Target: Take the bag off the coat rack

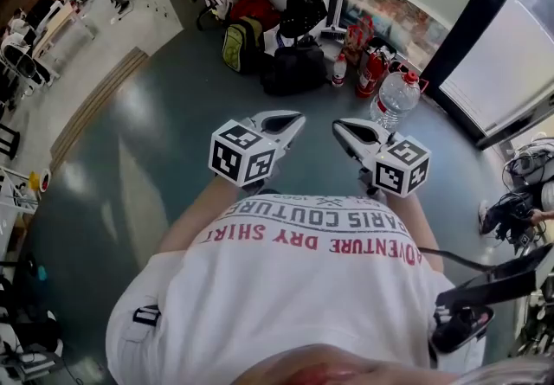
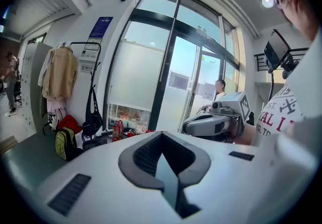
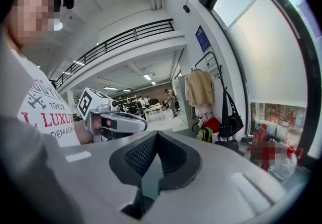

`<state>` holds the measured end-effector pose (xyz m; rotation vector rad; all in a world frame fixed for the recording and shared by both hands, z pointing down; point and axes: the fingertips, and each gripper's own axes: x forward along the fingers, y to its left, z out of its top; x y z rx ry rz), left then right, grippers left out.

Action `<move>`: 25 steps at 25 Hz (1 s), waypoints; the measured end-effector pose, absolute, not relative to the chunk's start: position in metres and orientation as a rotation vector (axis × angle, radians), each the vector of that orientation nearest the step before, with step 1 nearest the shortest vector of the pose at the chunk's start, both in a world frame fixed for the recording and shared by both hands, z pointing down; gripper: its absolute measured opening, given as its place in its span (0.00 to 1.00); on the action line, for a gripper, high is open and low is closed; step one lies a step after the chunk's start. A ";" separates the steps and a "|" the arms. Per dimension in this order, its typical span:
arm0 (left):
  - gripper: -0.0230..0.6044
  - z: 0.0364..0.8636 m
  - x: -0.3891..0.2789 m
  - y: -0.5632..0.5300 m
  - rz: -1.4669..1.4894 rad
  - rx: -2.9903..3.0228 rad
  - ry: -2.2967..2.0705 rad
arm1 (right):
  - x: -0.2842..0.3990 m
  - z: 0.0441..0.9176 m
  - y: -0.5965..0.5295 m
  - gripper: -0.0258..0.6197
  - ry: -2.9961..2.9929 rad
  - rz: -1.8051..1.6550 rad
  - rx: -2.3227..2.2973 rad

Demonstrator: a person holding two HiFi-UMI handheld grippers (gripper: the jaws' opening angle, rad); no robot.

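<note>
A black handbag [image 1: 303,4] hangs by its straps from the coat rack [image 2: 86,43] against the far wall, well away from both grippers. The same handbag [image 2: 93,121] shows at the left of the left gripper view. In the right gripper view the handbag [image 3: 230,120] hangs beside a beige coat [image 3: 200,88]. My left gripper [image 1: 291,121] and right gripper [image 1: 343,126] are held side by side close to the person's chest. Both are shut with nothing between their jaws. The left gripper [image 2: 162,136] and the right gripper [image 3: 157,136] each point toward the rack.
Under the rack on the floor lie a yellow-green backpack [image 1: 237,44], a red bag [image 1: 256,4] and a black bag [image 1: 295,68]. Red extinguishers [image 1: 370,72] and a water bottle [image 1: 395,98] stand near the glass door [image 1: 511,54]. Camera gear [image 1: 512,202] sits at the right.
</note>
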<state>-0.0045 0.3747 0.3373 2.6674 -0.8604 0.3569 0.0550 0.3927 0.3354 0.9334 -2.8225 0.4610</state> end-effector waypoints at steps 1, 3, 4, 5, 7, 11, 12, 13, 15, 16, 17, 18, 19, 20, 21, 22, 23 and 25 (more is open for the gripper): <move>0.04 0.338 -0.003 0.376 0.357 2.667 -0.859 | 0.057 0.336 0.394 0.04 -2.827 0.467 0.934; 0.04 0.341 0.001 0.379 0.361 2.665 -0.859 | 0.061 0.338 0.396 0.04 -2.837 0.485 0.931; 0.04 0.342 0.003 0.380 0.364 2.663 -0.860 | 0.063 0.339 0.397 0.04 -2.839 0.493 0.928; 0.04 0.343 0.004 0.380 0.365 2.660 -0.860 | 0.064 0.340 0.397 0.04 -2.840 0.499 0.925; 0.04 0.343 0.006 0.380 0.362 2.651 -0.859 | 0.067 0.342 0.397 0.04 -2.835 0.509 0.923; 0.04 0.348 0.012 0.378 0.369 2.639 -0.852 | 0.071 0.349 0.398 0.04 -2.823 0.526 0.920; 0.04 0.350 0.014 0.377 0.373 2.637 -0.848 | 0.073 0.350 0.398 0.04 -2.822 0.531 0.920; 0.04 0.351 0.016 0.377 0.377 2.634 -0.844 | 0.075 0.351 0.398 0.04 -2.823 0.536 0.917; 0.04 0.353 0.021 0.376 0.387 2.632 -0.833 | 0.078 0.352 0.398 0.04 -2.829 0.548 0.908; 0.04 0.354 0.024 0.375 0.394 2.632 -0.828 | 0.080 0.353 0.397 0.04 -2.833 0.553 0.908; 0.04 0.355 0.026 0.374 0.400 2.632 -0.824 | 0.082 0.353 0.396 0.04 -2.834 0.557 0.911; 0.04 0.356 0.027 0.373 0.406 2.632 -0.824 | 0.084 0.355 0.394 0.04 -2.835 0.562 0.918; 0.04 0.356 0.028 0.371 0.409 2.631 -0.827 | 0.086 0.357 0.392 0.04 -2.835 0.570 0.923; 0.04 0.357 0.028 0.368 0.410 2.630 -0.832 | 0.087 0.359 0.390 0.04 -2.835 0.579 0.927; 0.04 0.358 0.028 0.364 0.410 2.626 -0.836 | 0.088 0.360 0.387 0.04 -2.835 0.588 0.929; 0.04 0.359 0.027 0.360 0.409 2.621 -0.838 | 0.088 0.362 0.383 0.04 -2.833 0.596 0.932; 0.04 0.361 0.027 0.355 0.410 2.616 -0.835 | 0.089 0.364 0.378 0.04 -2.831 0.604 0.937; 0.04 0.365 0.024 0.343 0.412 2.607 -0.828 | 0.087 0.367 0.364 0.04 -2.828 0.623 0.948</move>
